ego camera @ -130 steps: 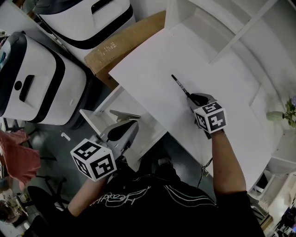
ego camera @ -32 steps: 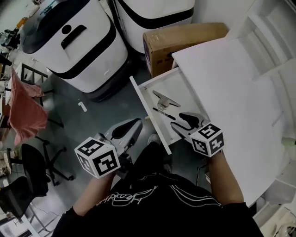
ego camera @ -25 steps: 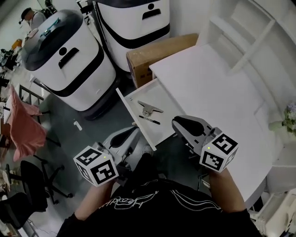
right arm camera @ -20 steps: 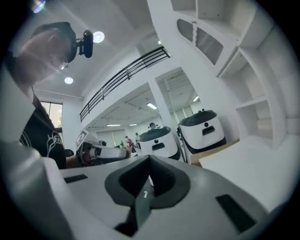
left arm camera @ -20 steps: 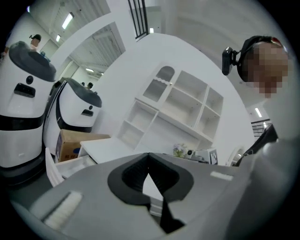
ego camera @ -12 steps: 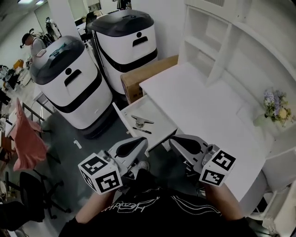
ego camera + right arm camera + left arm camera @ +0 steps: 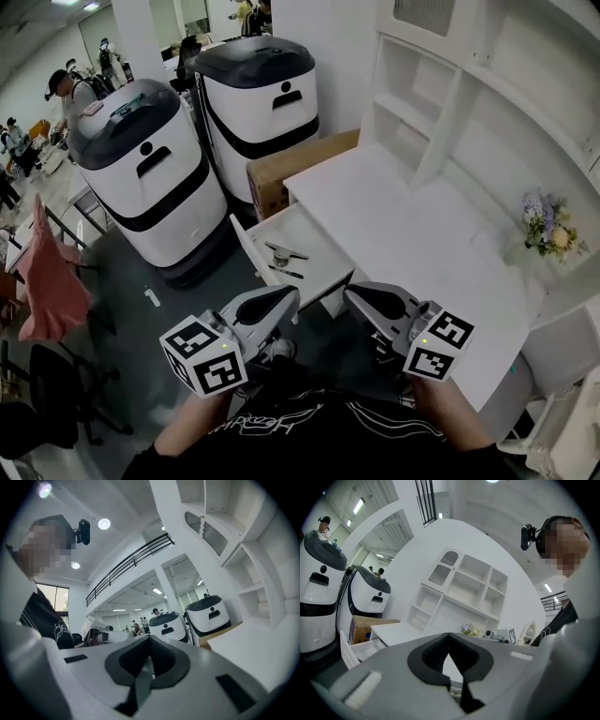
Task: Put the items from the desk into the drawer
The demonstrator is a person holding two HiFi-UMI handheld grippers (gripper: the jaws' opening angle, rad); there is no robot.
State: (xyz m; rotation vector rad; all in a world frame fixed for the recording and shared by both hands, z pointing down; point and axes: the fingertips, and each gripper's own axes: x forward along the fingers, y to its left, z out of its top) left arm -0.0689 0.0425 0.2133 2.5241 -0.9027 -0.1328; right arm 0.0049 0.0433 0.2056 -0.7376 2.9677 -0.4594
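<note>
Nearby, two white machines (image 7: 141, 178) and a cardboard box (image 7: 300, 161) crowd the desk (image 7: 412, 225).
Its open drawer (image 7: 323, 246) holds a metal piece (image 7: 286, 251) and a pen (image 7: 286, 273); in front, the left gripper (image 7: 284, 298) and right gripper (image 7: 358, 296) hover, jaws clenched and empty.

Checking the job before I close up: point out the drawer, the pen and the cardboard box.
drawer (image 7: 315, 244), head view, bare bottom.
pen (image 7: 285, 273), head view, middle of its barrel.
cardboard box (image 7: 291, 169), head view, middle of its visible brown surface.
</note>
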